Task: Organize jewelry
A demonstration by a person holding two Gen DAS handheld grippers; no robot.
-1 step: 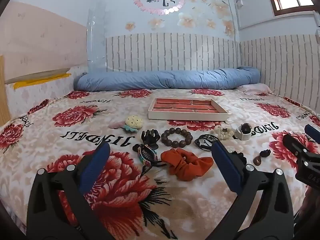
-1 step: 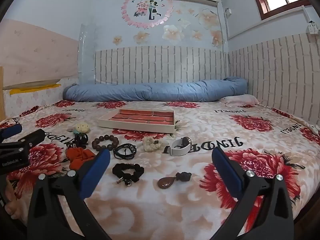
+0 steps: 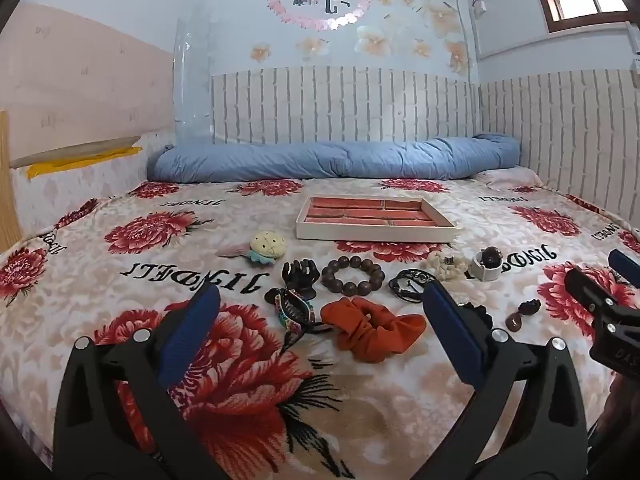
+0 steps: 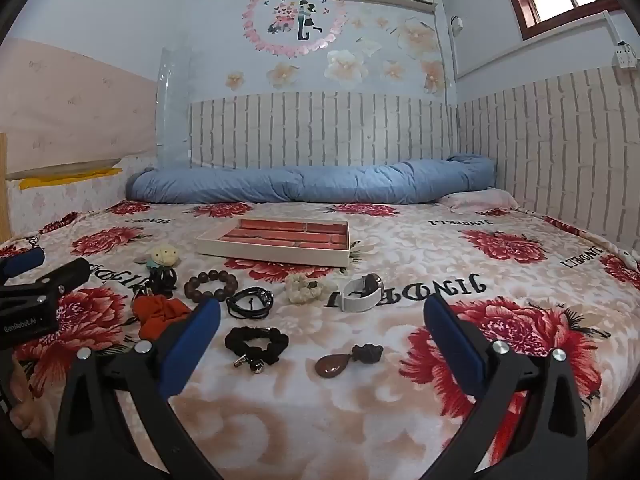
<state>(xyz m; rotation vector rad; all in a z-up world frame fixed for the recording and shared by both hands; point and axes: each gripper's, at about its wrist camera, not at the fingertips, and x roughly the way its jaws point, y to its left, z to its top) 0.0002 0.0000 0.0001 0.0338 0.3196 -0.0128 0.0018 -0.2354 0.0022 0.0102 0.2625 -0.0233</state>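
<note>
left gripper unmoved, right gripper seemingly too

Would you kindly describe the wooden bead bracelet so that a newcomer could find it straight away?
Start at the jewelry tray in the middle of the floral bedspread. In the row of pieces in front of it lies the wooden bead bracelet, between a black claw clip and a black cord bracelet. It alone is a ring of large round brown beads.

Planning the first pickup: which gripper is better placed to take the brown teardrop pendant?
Right. The brown teardrop pendant lies between the right gripper's open jaws, whereas it sits off to the left gripper's right.
</note>
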